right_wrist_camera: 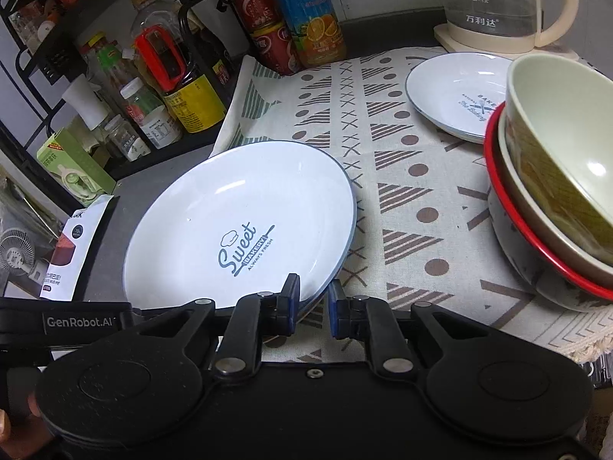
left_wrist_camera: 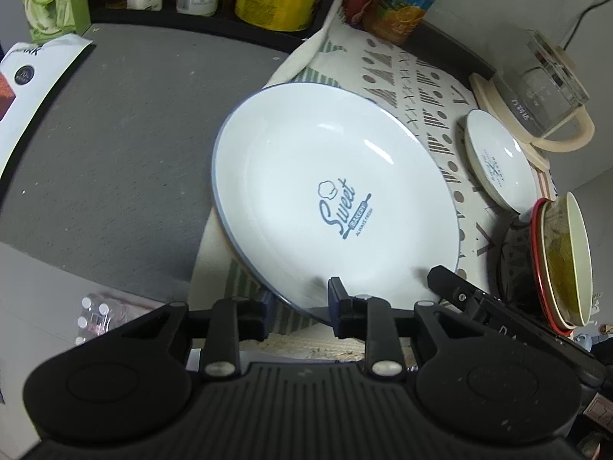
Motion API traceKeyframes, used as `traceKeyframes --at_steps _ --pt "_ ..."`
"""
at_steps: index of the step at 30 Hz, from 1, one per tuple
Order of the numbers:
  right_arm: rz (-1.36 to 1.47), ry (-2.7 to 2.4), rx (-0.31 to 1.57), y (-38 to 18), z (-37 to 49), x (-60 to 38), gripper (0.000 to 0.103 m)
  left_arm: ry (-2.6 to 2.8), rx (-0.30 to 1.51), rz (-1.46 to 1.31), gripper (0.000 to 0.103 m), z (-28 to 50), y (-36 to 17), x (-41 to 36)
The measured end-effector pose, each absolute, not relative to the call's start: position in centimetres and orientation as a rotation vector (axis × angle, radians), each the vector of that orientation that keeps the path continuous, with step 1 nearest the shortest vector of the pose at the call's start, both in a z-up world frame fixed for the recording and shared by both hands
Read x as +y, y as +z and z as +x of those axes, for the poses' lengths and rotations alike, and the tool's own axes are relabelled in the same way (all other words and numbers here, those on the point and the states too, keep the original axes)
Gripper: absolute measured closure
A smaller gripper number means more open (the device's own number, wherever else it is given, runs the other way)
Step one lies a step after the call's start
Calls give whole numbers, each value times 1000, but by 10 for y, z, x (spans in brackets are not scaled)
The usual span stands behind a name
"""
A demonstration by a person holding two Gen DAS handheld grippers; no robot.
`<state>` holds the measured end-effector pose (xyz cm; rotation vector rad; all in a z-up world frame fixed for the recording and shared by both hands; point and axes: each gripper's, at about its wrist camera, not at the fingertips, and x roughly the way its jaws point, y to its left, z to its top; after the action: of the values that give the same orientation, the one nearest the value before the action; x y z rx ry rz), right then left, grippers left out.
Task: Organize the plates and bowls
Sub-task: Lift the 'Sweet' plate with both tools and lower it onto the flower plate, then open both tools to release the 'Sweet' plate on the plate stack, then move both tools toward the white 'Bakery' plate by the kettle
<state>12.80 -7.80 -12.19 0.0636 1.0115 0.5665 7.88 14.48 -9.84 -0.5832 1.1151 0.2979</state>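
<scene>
i have both grippers on the near rim of the big plate (right_wrist_camera: 241, 222): the left gripper (left_wrist_camera: 300, 306) pinches it, and so does the right gripper (right_wrist_camera: 312, 306), jaws narrow. the plate is tilted, half on the cloth (right_wrist_camera: 402, 176), with the small plate (right_wrist_camera: 452, 96) and stacked bowls (right_wrist_camera: 555, 191) well apart.

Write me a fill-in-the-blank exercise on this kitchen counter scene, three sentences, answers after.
1. The word printed largest on the big white plate is ____.
2. The stack of bowls stands on the patterned ____.
3. The small plate lies in front of a glass ____ with a cream handle.

Missing words: Sweet; cloth; kettle
</scene>
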Motion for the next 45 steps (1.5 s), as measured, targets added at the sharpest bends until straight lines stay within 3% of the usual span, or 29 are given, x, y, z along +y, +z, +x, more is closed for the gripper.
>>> traceKeyframes --at_steps 13,16,20,31,39,45 --pt "47 539 1035 -129 138 -73 90 373 1122 -549 77 79 -103 176" --pt "34 536 1008 -123 137 -73 86 406 1120 -544 77 83 -102 187" --pt "26 544 955 -109 141 -76 60 430 1106 -533 76 92 -94 201" --pt "9 515 858 -78 171 -79 42 406 1023 -444 35 137 -62 198" --pt "57 412 840 -59 213 -102 27 309 1020 -437 35 179 -61 185" --pt "82 312 843 -55 239 -120 25 208 1035 -418 35 214 -63 172"
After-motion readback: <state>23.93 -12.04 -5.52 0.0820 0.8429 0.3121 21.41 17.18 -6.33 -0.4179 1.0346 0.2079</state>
